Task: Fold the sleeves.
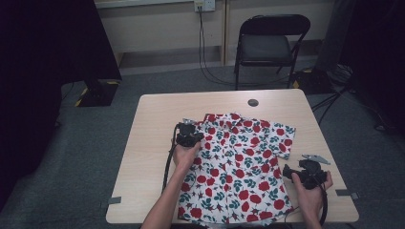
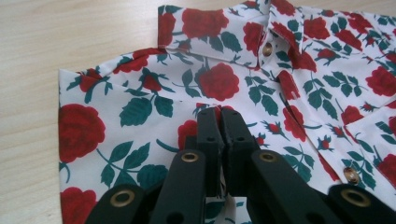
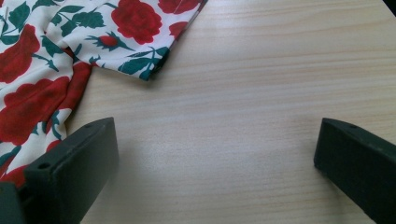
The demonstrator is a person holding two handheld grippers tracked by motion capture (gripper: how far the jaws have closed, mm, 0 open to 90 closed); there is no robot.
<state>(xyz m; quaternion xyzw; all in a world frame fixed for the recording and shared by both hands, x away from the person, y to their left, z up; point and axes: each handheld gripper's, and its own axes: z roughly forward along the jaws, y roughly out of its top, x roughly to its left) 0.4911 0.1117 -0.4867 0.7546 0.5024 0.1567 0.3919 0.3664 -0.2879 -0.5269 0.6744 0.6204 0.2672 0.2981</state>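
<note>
Left claw is sitting closed over the shirt, right claw wide apart. Fabric's looking thin n floppy imo, grab by hem/shoulder seams.

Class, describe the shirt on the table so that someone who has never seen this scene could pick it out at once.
Find the pale wooden table in front of the black folding chair. On it lies a white short-sleeved shirt, collar toward the chair, the one thing printed with red roses and green leaves.

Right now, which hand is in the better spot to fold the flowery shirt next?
Probably the left. The left gripper sits with jaws shut right over the shirt, near its folded sleeve and collar. The right gripper hangs open over bare table, beside the shirt's edge, holding nothing.
</note>
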